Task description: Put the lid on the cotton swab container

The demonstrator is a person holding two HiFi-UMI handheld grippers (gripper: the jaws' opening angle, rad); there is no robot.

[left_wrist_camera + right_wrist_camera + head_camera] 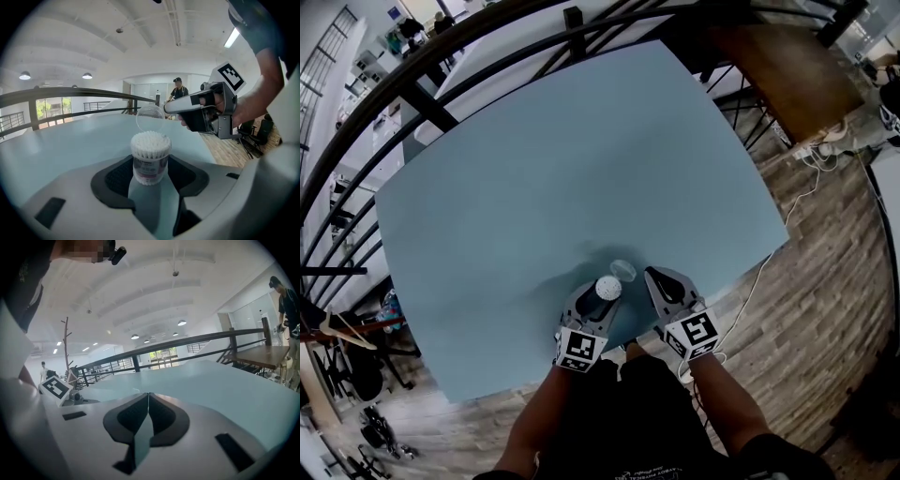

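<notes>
Left gripper (150,174) jaws clamp container (150,157); right gripper (148,399) jaws pinched on lid (150,118); forearms (546,412) parallel.

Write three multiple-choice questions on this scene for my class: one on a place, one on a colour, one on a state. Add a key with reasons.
1. Where does the cotton swab container stand?
A. Between the jaws of the left gripper
B. On the floor
C. Between the right gripper's jaws

2. What colour is the table?
A. Red
B. Light blue
C. Black

3. How is the container's top?
A. Lidded
B. Taped over
C. Open, swabs bare

Key:
1. A, the left gripper view shows it between that gripper's pads.
2. B, the head view shows the pale blue top.
3. C, the clear lid is off it, just beyond.
</notes>
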